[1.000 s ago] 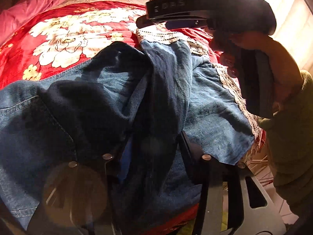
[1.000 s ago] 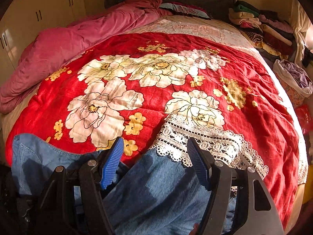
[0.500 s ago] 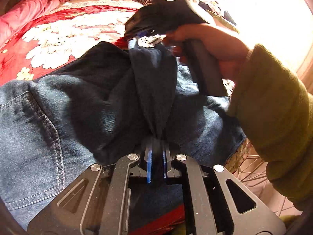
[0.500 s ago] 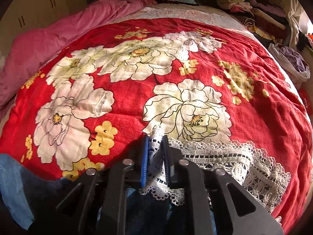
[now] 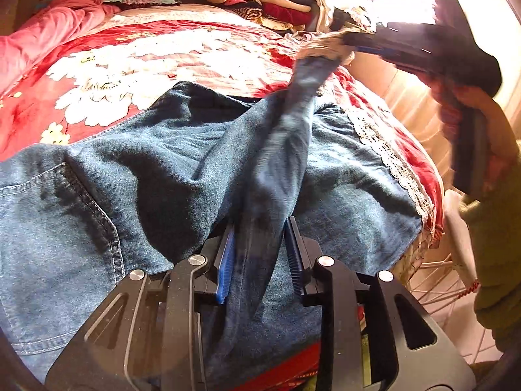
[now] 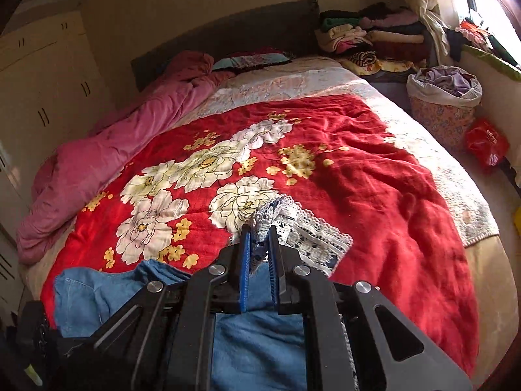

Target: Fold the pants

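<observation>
Blue denim pants [image 5: 156, 169] with white lace hems lie on the near edge of the bed. My left gripper [image 5: 259, 228] has its jaws parted around a raised ridge of denim running between them. My right gripper [image 6: 259, 231] is shut on the lace hem [image 6: 276, 208] of one pant leg and holds it lifted above the bed. In the left wrist view the right gripper [image 5: 351, 44] is up at the right, pulling that leg [image 5: 293, 114] taut. The second lace hem [image 5: 384, 150] lies flat at the bed's right edge.
The bed carries a red floral blanket [image 6: 358, 179] and a pink duvet [image 6: 97, 163] along its left side. Folded clothes [image 6: 374, 39] are stacked at the headboard. A laundry basket [image 6: 443, 104] and a red bag [image 6: 485, 143] sit right of the bed. White cabinets [image 6: 42, 97] stand left.
My right gripper shut on the lace hem and lifted it up and to the right. My left gripper shut on the denim fold, and its jaws have now parted again.
</observation>
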`<move>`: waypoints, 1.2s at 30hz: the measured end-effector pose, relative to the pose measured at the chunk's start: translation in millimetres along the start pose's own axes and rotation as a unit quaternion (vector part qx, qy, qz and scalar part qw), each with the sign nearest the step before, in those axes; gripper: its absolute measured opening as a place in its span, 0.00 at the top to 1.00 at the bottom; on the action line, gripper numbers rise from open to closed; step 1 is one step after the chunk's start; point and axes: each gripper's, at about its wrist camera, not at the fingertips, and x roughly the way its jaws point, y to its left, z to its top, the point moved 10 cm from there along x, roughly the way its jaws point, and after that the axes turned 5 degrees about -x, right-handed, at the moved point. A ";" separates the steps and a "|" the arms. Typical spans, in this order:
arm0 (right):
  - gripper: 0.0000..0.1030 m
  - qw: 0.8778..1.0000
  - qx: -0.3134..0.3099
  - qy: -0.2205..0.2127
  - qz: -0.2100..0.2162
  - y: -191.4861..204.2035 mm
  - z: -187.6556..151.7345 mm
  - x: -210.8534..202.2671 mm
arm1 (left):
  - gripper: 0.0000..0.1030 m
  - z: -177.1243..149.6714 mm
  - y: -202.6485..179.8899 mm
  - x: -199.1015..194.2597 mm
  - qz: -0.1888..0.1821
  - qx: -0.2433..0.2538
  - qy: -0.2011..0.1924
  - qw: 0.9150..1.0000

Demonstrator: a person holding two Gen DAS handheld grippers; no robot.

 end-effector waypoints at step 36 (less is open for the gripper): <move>0.91 0.983 0.094 0.156 0.001 -62.2 -202.5 -88.0 | 0.95 -48.1 -24.6 -20.4 0.032 0.128 0.045 0.990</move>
